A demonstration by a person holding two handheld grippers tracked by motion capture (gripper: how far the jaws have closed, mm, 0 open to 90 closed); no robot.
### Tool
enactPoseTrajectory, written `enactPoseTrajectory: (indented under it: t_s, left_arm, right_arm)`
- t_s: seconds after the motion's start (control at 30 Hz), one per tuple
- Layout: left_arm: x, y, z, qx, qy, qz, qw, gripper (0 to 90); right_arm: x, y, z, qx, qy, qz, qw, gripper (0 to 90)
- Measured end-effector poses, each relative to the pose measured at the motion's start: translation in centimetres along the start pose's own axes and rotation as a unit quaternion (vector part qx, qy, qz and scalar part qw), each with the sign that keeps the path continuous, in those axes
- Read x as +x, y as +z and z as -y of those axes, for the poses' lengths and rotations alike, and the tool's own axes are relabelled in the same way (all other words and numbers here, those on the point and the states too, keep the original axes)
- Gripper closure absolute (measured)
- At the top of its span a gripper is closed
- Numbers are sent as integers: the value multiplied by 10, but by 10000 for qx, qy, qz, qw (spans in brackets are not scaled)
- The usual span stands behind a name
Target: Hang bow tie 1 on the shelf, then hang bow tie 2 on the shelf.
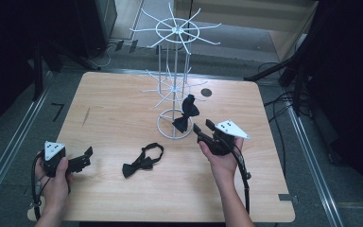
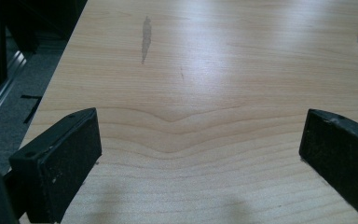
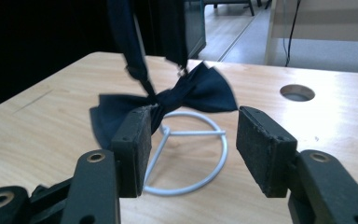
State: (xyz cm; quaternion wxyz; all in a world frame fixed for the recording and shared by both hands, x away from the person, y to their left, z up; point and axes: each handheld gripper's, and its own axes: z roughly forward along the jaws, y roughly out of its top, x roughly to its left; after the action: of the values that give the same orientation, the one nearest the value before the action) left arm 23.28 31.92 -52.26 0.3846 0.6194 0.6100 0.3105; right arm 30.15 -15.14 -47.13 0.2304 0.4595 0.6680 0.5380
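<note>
Black right tool (image 1: 202,128) angled toward hanging bow tie (image 1: 185,113)

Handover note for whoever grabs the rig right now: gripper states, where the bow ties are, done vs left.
Right gripper: open, nothing between its pads, just in front of the black bow tie hanging on the white wire display stand.
Left gripper: open, empty, low over bare wooden table at the near left.
Hanging bow tie: on a lower arm, dangling over the stand's ring base.
Second black bow tie: flat on the table, between the grippers.
Done: one tie hung. Left: likely pick up and hang the second.
</note>
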Motion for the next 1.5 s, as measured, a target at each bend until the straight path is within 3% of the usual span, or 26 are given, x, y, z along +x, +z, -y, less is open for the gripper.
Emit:
enactPoseTrajectory:
  t_s: [0.8,1.5]
  left_arm:
    - [-1,1,0,7,4,8,10000,0]
    - [0,1,0,2,-7,10,10000,0]
  right_arm:
    - [37,11,35,480,-159,-477,9976,525]
    - [57,34,48,826,-235,-570,9947,542]
